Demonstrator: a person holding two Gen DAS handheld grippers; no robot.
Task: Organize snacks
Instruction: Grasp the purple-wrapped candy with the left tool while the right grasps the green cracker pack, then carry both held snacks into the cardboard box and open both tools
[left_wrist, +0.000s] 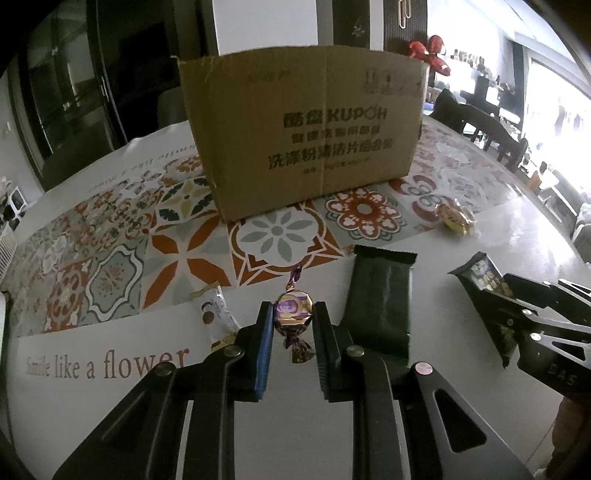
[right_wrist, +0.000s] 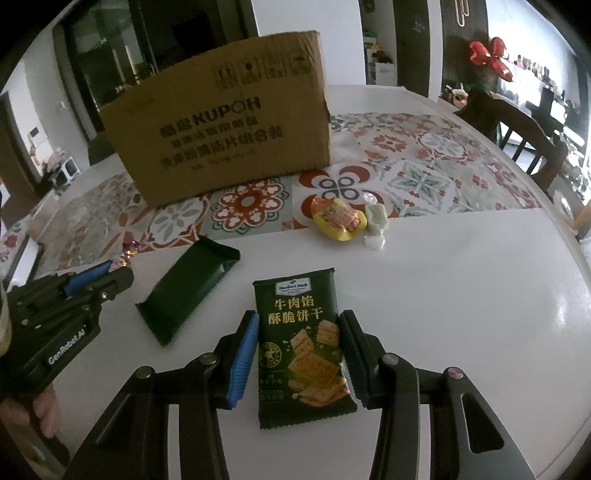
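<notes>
A white round table (right_wrist: 461, 295), partly covered by a tile-patterned mat (left_wrist: 177, 236) printed with "Smile like a flower", stood in a dim dining room with dark wooden chairs (right_wrist: 524, 129) and a bright window behind. A brown cardboard box (left_wrist: 303, 129) marked KUPOH sat upright on the mat near the table's middle.

The left gripper (left_wrist: 293, 317) had its fingers drawn in against a purple-and-gold twist-wrapped candy (left_wrist: 293, 314), one finger pressing each side of the wrapper. Just to its left lay a white snack packet (left_wrist: 218, 314), partly hidden by the gripper; just to its right lay a plain dark green packet (left_wrist: 380, 302), flat on the table.

The right gripper (right_wrist: 298, 328) straddled a dark green cracker packet (right_wrist: 301, 347) printed with Chinese characters and a picture of square crackers. Its fingers stood apart on either side of the packet, close to its edges, but whether they touched it could not be told.

Farther back, at the mat's edge, a yellow-and-orange wrapped snack (right_wrist: 340, 218) lay touching a pale green wrapped sweet (right_wrist: 376, 218).
</notes>
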